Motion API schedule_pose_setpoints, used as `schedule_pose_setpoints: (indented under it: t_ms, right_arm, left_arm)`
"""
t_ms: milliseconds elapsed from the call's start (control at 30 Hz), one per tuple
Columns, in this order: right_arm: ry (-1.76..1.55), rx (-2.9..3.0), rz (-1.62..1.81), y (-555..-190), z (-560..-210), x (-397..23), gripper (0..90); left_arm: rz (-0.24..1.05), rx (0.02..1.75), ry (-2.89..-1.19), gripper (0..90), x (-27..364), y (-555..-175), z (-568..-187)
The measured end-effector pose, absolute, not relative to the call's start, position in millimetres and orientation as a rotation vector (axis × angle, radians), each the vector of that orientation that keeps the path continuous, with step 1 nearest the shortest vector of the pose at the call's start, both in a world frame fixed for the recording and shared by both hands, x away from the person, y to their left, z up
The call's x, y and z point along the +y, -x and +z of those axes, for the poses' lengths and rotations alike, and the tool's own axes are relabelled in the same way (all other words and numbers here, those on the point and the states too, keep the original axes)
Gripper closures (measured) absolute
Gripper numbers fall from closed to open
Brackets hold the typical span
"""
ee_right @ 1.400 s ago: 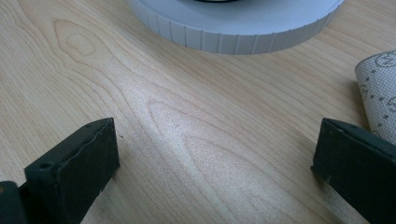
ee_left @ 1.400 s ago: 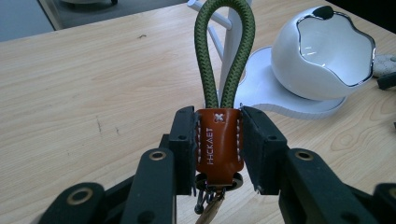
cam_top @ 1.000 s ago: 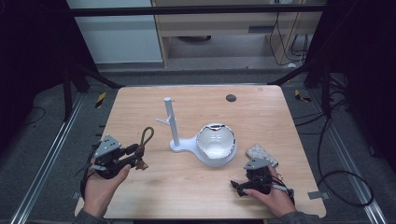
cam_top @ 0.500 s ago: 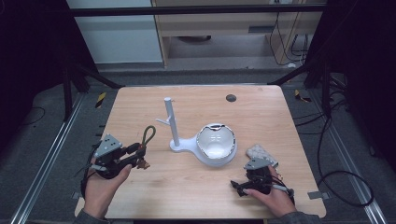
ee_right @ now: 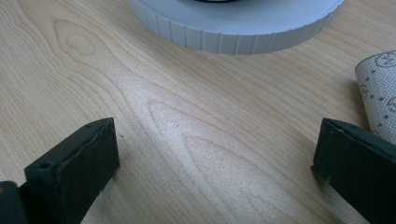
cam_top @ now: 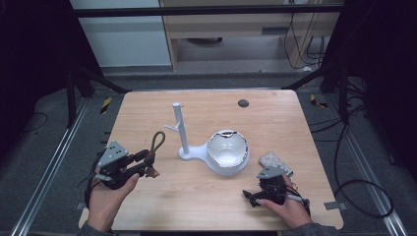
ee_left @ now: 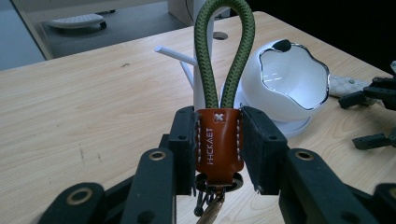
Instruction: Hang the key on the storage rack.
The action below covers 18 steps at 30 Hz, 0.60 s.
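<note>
Wooden surface [cam_top: 206,206], light-grained, carrying all the items; a small dark round spot [cam_top: 243,103] lies near its far edge, well beyond the stand.

White stand [cam_top: 183,142], the landmark: an upright post with a short side branch rises from a flat base, which widens on the right into a bowl-shaped dish [cam_top: 227,151] with a wavy, shiny rim. In the left gripper view the post [ee_left: 198,70] stands directly behind the rope loop and the dish [ee_left: 292,84] lies to the right of it.

Left hand-held gripper [cam_top: 146,164], held in the person's left hand [cam_top: 105,199], lies to the left of the stand and near its base. Its jaws are clamped on the brown leather tab [ee_left: 218,144] of a key fob [cam_top: 153,152]; both pads press on the sides of the tab. The fob's green rope loop [ee_left: 224,51] rises from the tab toward the post, apart from it. Metal rings [ee_left: 210,205] hang below the tab.

Right hand-held gripper [cam_top: 252,197], held in the person's right hand [cam_top: 287,211], lies to the right of the stand, just in front of the dish. Its jaws stand wide apart with bare wood between them; the ribbed edge of the base [ee_right: 233,32] lies just ahead.

Patterned cloth [cam_top: 273,160], pale and folded, lies just right of the dish, beside the right hand-held gripper.
</note>
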State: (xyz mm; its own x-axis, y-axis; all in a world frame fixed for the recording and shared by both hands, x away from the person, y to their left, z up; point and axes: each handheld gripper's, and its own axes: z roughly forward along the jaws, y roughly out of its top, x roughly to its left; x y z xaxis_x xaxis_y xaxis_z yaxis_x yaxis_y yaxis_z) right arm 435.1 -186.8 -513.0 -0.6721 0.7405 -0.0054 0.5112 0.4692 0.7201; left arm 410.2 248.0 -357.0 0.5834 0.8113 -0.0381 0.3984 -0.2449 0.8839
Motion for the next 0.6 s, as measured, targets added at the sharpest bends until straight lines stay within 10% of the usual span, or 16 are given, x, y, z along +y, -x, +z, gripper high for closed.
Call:
schedule_pose_setpoints:
  t_ms: [600]
  right_arm:
    - [-1.062,2.404,1.018,-435.1,-513.0,-186.8,0.2]
  left_arm:
    - [0.53,0.953,-1.86,65.6,227.8,-422.3,-352.6]
